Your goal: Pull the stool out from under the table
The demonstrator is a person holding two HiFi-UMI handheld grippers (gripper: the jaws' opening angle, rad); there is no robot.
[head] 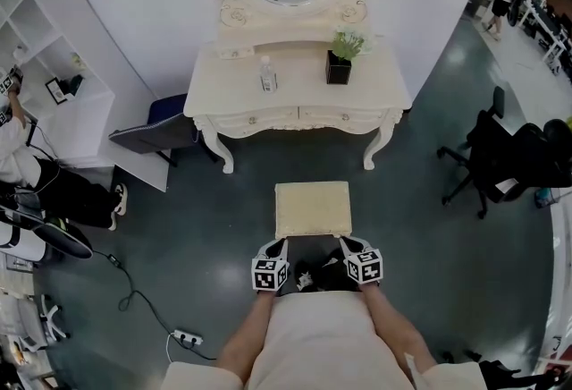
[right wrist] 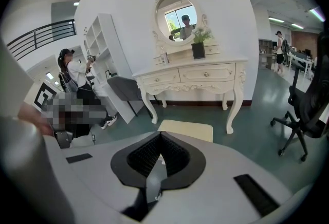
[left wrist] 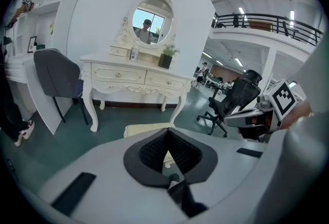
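Cream stool (head: 312, 207), near edge hidden by closed left tongs (head: 281, 242) and closed right tongs (head: 342, 241).

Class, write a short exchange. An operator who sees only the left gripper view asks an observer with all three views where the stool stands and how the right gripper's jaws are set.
Operator: I see only a strip of the stool past my jaws. Is it out from under the table?
Observer: Yes. The head view shows it wholly out, with a band of bare floor between it and the table.
Operator: And the right gripper? I see only its marker cube.
Observer: Its own view shows the jaws together, tips at the seat's near edge. I cannot tell whether they pinch the edge.
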